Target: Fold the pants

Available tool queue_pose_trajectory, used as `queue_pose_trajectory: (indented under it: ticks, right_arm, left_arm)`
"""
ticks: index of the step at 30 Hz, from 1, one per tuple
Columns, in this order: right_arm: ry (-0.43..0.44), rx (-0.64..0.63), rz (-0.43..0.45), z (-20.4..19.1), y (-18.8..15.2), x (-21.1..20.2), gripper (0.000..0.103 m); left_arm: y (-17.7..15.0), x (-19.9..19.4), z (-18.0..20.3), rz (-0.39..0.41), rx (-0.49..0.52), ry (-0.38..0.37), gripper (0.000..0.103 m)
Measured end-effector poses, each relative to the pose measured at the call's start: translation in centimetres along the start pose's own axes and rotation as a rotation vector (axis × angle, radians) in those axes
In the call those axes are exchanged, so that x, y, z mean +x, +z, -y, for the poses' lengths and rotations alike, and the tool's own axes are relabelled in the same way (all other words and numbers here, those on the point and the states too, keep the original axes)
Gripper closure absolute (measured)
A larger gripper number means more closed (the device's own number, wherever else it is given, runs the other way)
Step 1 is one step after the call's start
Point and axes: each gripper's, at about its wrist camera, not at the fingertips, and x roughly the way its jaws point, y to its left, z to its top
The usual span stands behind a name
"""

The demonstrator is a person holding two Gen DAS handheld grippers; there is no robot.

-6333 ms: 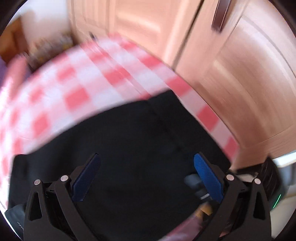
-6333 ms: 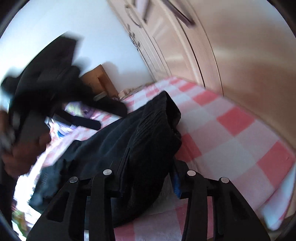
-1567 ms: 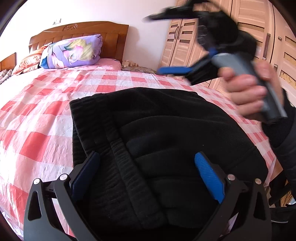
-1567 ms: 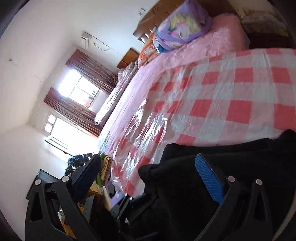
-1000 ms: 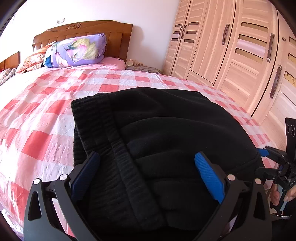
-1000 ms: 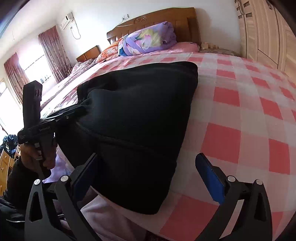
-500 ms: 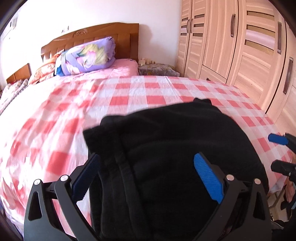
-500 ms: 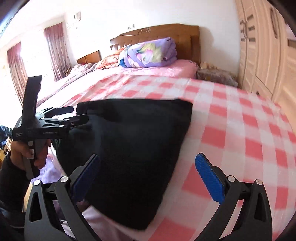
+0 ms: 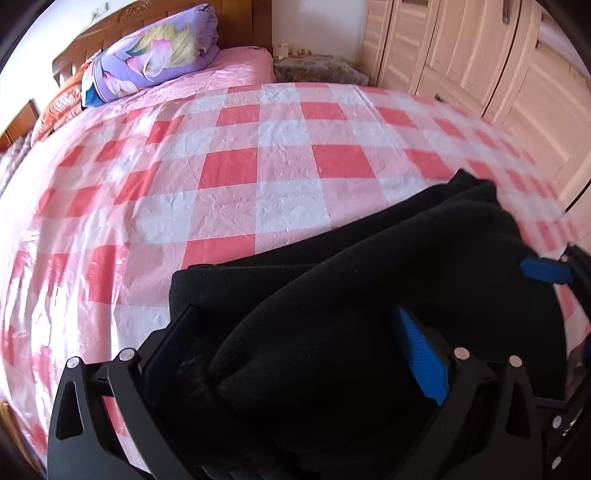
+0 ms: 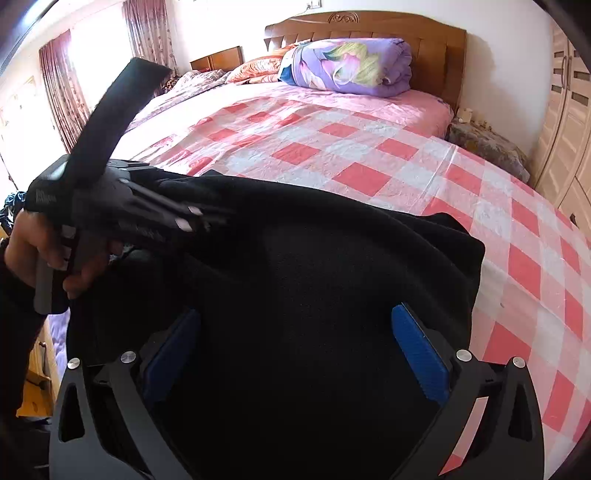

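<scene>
Left gripper, right gripper both spread wide over black pants (grip seemingly none).

Bed with checked cover, rolled purple quilt before wooden headboard; wardrobe beside.

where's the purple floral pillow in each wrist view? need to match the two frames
Left wrist: purple floral pillow sits top left, against the wooden headboard, beyond the checked sheet.
Right wrist: same pillow sits top centre-right, in front of the headboard.
Shared landmark: the black pants fill the foreground in both.
</scene>
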Motion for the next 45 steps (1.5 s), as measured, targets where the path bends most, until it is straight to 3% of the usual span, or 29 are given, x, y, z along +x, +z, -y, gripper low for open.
queue_pose_trajectory:
  ticks: [2,5,7,9,10,13,15,17,19,21,22,23,25,28,29,30,31,33,35,37,39,40,41,43,45]
  right_arm:
    - [-0.014,0.0,0.014,-0.3,-0.3,0.0,0.004]
    - [-0.006,0.015,0.022,0.1,-0.3,0.1,0.004]
    - [-0.002,0.047,0.035,0.7,0.0,-0.8,0.005]
    - [-0.025,0.067,0.075,1.5,0.7,-2.3,0.005]
    - [-0.034,0.074,0.103,2.0,1.2,-2.9,0.004]
    - [-0.074,0.151,0.125,4.5,2.8,-2.6,0.004]
    - [-0.086,0.195,0.049,5.8,3.6,-0.2,0.004]
    - [-0.106,0.209,-0.047,6.5,3.3,3.1,0.004]
    - [-0.057,0.227,-0.028,7.0,2.7,3.6,0.004]
    - [-0.056,0.245,-0.03,7.4,2.7,3.6,0.004]
    - [-0.052,0.248,-0.028,7.5,2.6,3.6,0.004]
    - [-0.05,0.253,-0.024,7.5,2.5,3.6,0.004]
    - [-0.055,0.279,-0.006,7.7,2.3,3.2,0.004]
    - [-0.155,0.361,0.037,8.3,1.5,1.4,0.005]
    - [-0.165,0.383,0.055,8.2,1.1,0.3,0.005]
    - [-0.155,0.388,0.084,7.8,0.5,-1.1,0.004]
    - [-0.136,0.376,0.127,6.9,-0.2,-3.0,0.004]
    - [-0.109,0.308,0.176,4.4,-2.0,-5.9,0.004]
    - [-0.116,0.206,0.17,1.3,-3.8,-7.2,0.004]
    - [-0.154,0.119,0.14,-1.4,-5.9,-7.0,0.004]
    - [-0.181,0.077,0.121,-2.7,-7.6,-6.1,0.004]
    - [-0.171,0.112,0.173,-2.5,-8.4,-6.4,0.004]
    - [-0.144,0.151,0.169,-2.0,-8.8,-6.4,0.004]
    - [-0.103,0.227,0.12,-1.1,-8.5,-6.9,0.004]
    - [-0.141,0.205,0.138,-1.8,-8.6,-8.8,0.004]
  left_arm:
    - [-0.4,0.1,-1.6,0.003,-0.084,-0.032,0.001]
    - [-0.6,0.0,-2.0,0.017,-0.107,-0.053,0.001]
    - [-0.7,-0.9,-1.3,0.049,-0.089,0.001,0.001]
    - [-0.8,-3.4,0.0,0.115,-0.046,0.113,0.002]
    - [-0.6,-5.0,0.4,0.156,-0.045,0.124,0.002]
    - [0.2,-8.1,0.7,0.24,-0.104,-0.043,0.002]
    - [0.8,-7.2,1.5,0.219,-0.082,-0.061,0.002]
    - [0.7,-4.2,2.0,0.126,-0.057,-0.027,0.002]
    - [-0.3,-1.0,1.6,0.032,-0.068,0.0,0.002]
    - [-0.7,-1.9,0.3,0.087,-0.114,-0.058,0.002]
    - [-0.9,-1.9,-0.4,0.097,-0.15,-0.034,0.002]
    - [-1.0,-1.3,-1.2,0.065,-0.187,-0.002,0.002]
    - [-1.2,-0.9,-2.8,0.06,-0.257,-0.073,0.001]
    - [-2.0,-2.1,-3.5,0.118,-0.307,-0.051,0.002]
    - [-2.4,-3.2,-3.3,0.155,-0.311,0.006,0.002]
    - [-3.1,-5.1,-2.7,0.207,-0.301,0.093,0.002]
    - [-3.7,-6.7,-2.0,0.253,-0.28,0.127,0.002]
    - [-5.3,-9.8,-0.5,0.332,-0.221,0.094,0.002]
    - [-7.8,-11.7,1.4,0.382,-0.158,0.086,0.002]
    - [-9.9,-11.3,3.3,0.361,-0.066,0.095,0.002]
    - [-11.7,-8.8,4.7,0.279,0.017,0.164,0.002]
    - [-12.5,-7.5,4.7,0.257,0.023,0.169,0.001]
    - [-13.3,-7.4,4.0,0.322,-0.014,0.124,0.001]
    - [-13.8,-7.3,2.8,0.345,-0.061,0.054,0.001]
    - [-13.2,-8.0,3.3,0.31,-0.042,0.088,0.001]
